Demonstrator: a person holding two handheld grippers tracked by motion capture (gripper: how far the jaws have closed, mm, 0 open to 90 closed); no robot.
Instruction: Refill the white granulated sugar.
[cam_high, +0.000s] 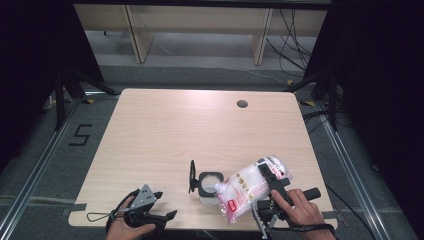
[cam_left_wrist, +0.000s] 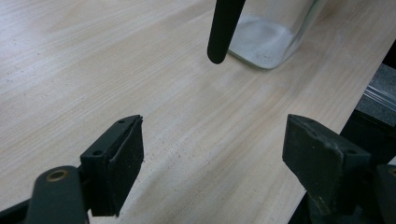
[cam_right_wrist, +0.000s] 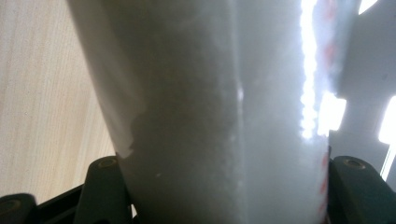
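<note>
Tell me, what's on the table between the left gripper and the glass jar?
Nothing: in the high view, bare wood runs from the left gripper to the glass jar. The left gripper view shows its open jaws over bare table.

White bag (cam_high: 252, 187) with red print; black-lidded clear jar (cam_high: 210, 186); pale wood-grain table (cam_high: 200, 130).

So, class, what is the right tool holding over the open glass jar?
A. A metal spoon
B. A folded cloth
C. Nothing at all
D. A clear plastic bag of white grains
D: in the high view the right tool grips a clear bag of white grains, tilted with its lower end at the mouth of the jar; the right gripper view shows the bag between its jaws.
</note>
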